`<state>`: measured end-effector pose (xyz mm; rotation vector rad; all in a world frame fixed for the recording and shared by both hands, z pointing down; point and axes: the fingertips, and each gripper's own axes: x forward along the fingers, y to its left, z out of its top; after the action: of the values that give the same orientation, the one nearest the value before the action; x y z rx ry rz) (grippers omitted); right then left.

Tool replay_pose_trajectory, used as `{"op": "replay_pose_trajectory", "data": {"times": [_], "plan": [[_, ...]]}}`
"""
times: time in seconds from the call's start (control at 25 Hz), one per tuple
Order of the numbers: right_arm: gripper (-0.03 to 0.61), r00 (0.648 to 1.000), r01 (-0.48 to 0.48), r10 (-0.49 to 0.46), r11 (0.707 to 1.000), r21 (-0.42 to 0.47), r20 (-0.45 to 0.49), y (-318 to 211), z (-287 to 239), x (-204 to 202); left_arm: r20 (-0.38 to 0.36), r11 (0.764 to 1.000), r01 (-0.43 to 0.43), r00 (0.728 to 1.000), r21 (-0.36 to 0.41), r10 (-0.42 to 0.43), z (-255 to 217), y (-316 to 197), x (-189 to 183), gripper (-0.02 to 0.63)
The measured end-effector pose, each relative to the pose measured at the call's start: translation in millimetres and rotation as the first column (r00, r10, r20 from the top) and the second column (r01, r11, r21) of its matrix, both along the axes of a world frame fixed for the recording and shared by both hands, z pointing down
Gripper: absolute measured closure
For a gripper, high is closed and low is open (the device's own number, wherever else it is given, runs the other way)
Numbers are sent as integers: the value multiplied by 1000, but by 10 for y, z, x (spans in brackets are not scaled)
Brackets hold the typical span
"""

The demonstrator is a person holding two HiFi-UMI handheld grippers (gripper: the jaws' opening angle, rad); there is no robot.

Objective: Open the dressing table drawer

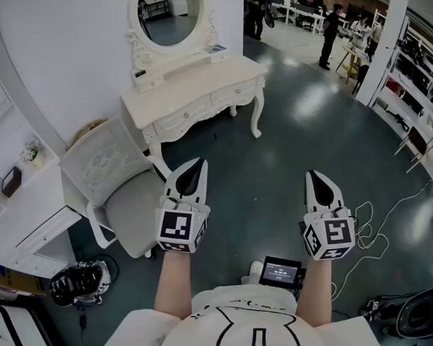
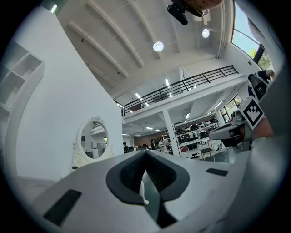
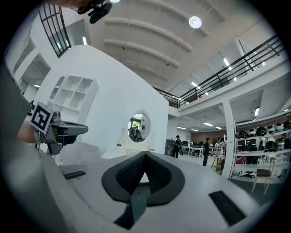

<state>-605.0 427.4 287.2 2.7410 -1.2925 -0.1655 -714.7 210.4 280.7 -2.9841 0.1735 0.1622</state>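
Observation:
The white dressing table (image 1: 199, 84) stands at the far side of the floor, with an oval mirror (image 1: 170, 14) on top and its drawers (image 1: 231, 96) closed along the front. Both grippers hover well short of it, over the dark floor. My left gripper (image 1: 200, 163) is shut and holds nothing; its tip points toward the table's near leg. My right gripper (image 1: 313, 175) is also shut and empty, further right. In the left gripper view the jaws (image 2: 146, 152) meet, with the mirror (image 2: 93, 141) far off. The right gripper view shows its jaws (image 3: 145, 154) together and the mirror (image 3: 139, 127) ahead.
A white padded chair (image 1: 121, 186) stands left of the left gripper, in front of the table. A white cabinet (image 1: 26, 218) is at far left, with a black headset (image 1: 78, 283) on the floor. A small screen device (image 1: 279, 271) and cables (image 1: 374, 227) lie near me. People (image 1: 332, 26) and shelves (image 1: 419, 91) are far right.

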Motion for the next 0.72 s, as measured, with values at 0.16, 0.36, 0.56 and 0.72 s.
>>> {"op": "replay_pose_trajectory", "data": {"times": [0.16, 0.36, 0.56, 0.72], "plan": [[563, 1000, 21, -21, 1000, 0, 3, 24, 21, 246, 2, 1000, 11, 1000, 1, -11, 10, 81, 245, 601], [563, 998, 56, -57, 998, -31, -7, 51, 61, 684, 7, 999, 43, 999, -6, -43, 38, 175, 622, 601], [563, 994, 107, -107, 994, -9, 6, 98, 13, 1176, 13, 996, 87, 996, -23, -87, 71, 278, 998, 601], [563, 989, 149, -149, 989, -6, 13, 107, 37, 1456, 15, 994, 109, 994, -26, -108, 111, 365, 1261, 601]]}}
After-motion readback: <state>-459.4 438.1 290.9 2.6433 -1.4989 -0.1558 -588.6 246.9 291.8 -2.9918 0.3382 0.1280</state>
